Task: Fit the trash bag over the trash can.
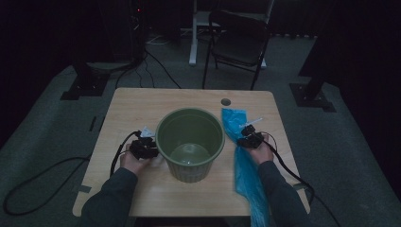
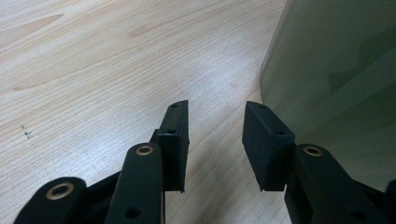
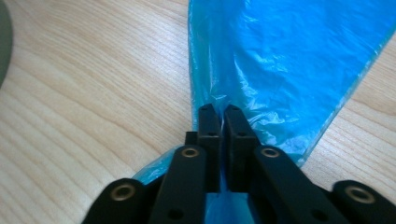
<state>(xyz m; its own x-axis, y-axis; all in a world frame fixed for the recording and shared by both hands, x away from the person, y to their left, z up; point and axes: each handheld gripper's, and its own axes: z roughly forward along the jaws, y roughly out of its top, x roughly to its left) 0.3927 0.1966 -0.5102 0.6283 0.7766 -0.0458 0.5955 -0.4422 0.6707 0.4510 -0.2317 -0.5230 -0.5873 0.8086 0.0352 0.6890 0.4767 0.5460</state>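
Note:
A green plastic bin (image 1: 190,144) stands upright in the middle of the wooden table (image 1: 137,106). A blue plastic bag (image 1: 241,156) lies stretched along the table to its right, its near end hanging over the front edge. My right gripper (image 1: 245,134) is shut on the bag (image 3: 280,65), the thin plastic pinched between its pads. My left gripper (image 1: 150,142) rests just left of the bin, its jaws open with bare table between them. In the left gripper view the bin wall (image 2: 336,74) rises right beside the right-hand pad (image 2: 264,140).
A round cable hole (image 1: 226,101) sits near the table's far edge. A black folding chair (image 1: 239,42) stands behind the table. Cables trail from both grippers over the table and floor. Dark stands flank the table at left and right.

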